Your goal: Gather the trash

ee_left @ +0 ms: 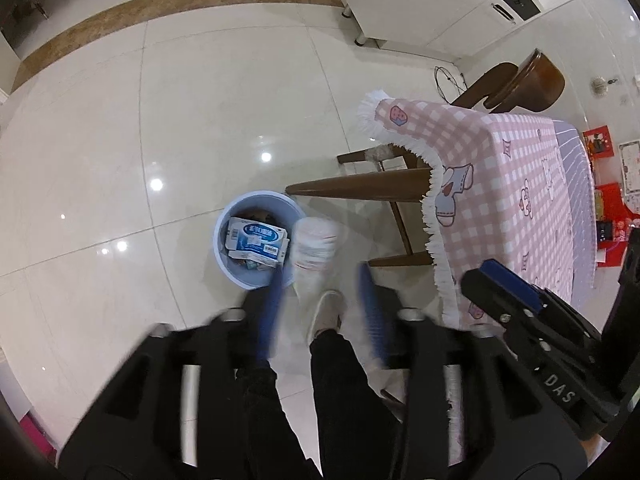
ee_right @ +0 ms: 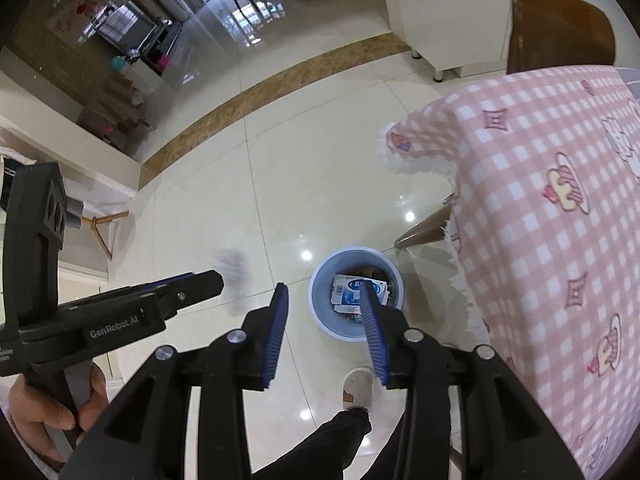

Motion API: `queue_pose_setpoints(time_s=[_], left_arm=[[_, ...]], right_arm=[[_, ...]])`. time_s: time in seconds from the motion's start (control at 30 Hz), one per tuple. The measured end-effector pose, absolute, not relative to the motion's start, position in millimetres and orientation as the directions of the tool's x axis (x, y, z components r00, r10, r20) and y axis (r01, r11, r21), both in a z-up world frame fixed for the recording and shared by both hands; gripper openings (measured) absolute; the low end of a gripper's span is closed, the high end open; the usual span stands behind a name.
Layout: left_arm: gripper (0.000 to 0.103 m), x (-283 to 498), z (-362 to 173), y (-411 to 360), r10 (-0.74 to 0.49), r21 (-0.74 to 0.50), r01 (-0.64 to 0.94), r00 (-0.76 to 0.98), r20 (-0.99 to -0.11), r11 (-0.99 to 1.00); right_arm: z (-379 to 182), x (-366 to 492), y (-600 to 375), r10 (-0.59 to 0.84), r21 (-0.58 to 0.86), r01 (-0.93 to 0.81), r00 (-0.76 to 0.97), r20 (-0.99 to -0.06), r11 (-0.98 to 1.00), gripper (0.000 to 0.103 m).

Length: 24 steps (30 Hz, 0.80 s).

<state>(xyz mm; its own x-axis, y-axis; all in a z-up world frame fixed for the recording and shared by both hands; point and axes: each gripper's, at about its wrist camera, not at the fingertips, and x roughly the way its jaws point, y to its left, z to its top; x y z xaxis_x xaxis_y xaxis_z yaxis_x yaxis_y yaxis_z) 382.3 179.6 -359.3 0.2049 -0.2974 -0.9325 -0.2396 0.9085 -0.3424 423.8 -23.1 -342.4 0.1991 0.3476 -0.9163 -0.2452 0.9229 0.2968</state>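
Note:
A light blue trash bin (ee_left: 224,248) stands on the floor by the table; it holds a crumpled blue-and-white package (ee_left: 258,242) and other scraps. A blurred white paper cup (ee_left: 314,248) is in the air between my left gripper's (ee_left: 320,280) open fingers, just right of the bin's rim. In the right wrist view the bin (ee_right: 320,280) lies below my open, empty right gripper (ee_right: 324,300), and the cup shows as a pale blur (ee_right: 234,268) off the left gripper's tip (ee_right: 208,280).
A table with a pink checked cloth (ee_left: 512,184) stands right of the bin, with wooden legs (ee_left: 360,190) and a chair (ee_left: 536,80) behind. My shoe (ee_left: 328,312) is on the tiles below the grippers. White cabinets (ee_left: 420,4) stand at the back.

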Motion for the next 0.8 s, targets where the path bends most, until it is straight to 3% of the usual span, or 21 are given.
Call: queue_pose_setpoints(time_s=[0.3, 0.63, 0.8], left_arm=[[0.052, 362, -322, 169, -0.277, -0.328, -0.198, 0.246, -0.929, 0.924], [0.068, 305, -232, 130, -0.197, -0.274, -0.152, 0.387, -0.901, 0.950], [0.073, 262, -178, 92, -0.100, -0.198, -0.149, 0.497, -0.862, 0.969]], right_arm=[[-300, 388, -53, 0.352, 0.301, -0.212, 0.271, -0.896, 0.930, 0.038], [-220, 330, -94, 0.389, 0.298, -0.278, 0.381, -0.838, 0.913, 0.042], [-182, 292, -126, 0.390, 0.254, -0.326, 0.472, -0.791, 0.911, 0.048]])
